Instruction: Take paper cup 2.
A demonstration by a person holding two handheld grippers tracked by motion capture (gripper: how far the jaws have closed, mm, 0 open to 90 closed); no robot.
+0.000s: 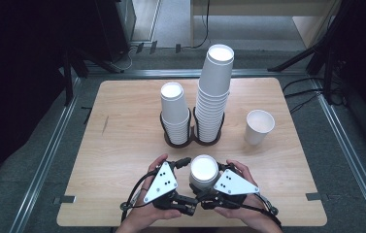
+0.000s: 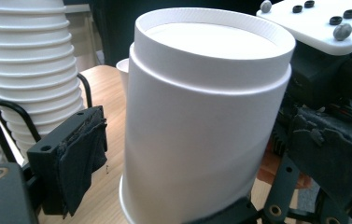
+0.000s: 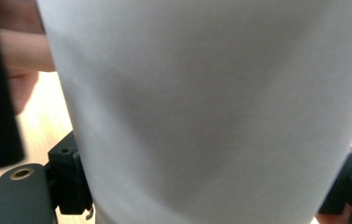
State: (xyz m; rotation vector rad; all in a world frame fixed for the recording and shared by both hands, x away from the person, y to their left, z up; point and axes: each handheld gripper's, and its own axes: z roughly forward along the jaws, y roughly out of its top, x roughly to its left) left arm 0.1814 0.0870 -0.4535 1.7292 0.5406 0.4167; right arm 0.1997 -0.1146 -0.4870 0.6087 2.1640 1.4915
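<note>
Two grippers at upturned cup (image 1: 204,171) — right gripper (image 1: 208,190) clamps it, left gripper (image 1: 186,167) jaws apart.

Matt paper cup (image 1: 204,171) — wood table (image 1: 122,145)

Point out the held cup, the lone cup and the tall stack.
held cup (image 1: 204,169), high view, on its upturned base
lone cup (image 1: 259,127), high view, on its side wall
tall stack (image 1: 213,99), high view, on its ribbed rims

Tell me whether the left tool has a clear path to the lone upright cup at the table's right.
Probably not directly: the upside-down cups and the right tool lie between the left tool and the lone cup; it must go round.
</note>
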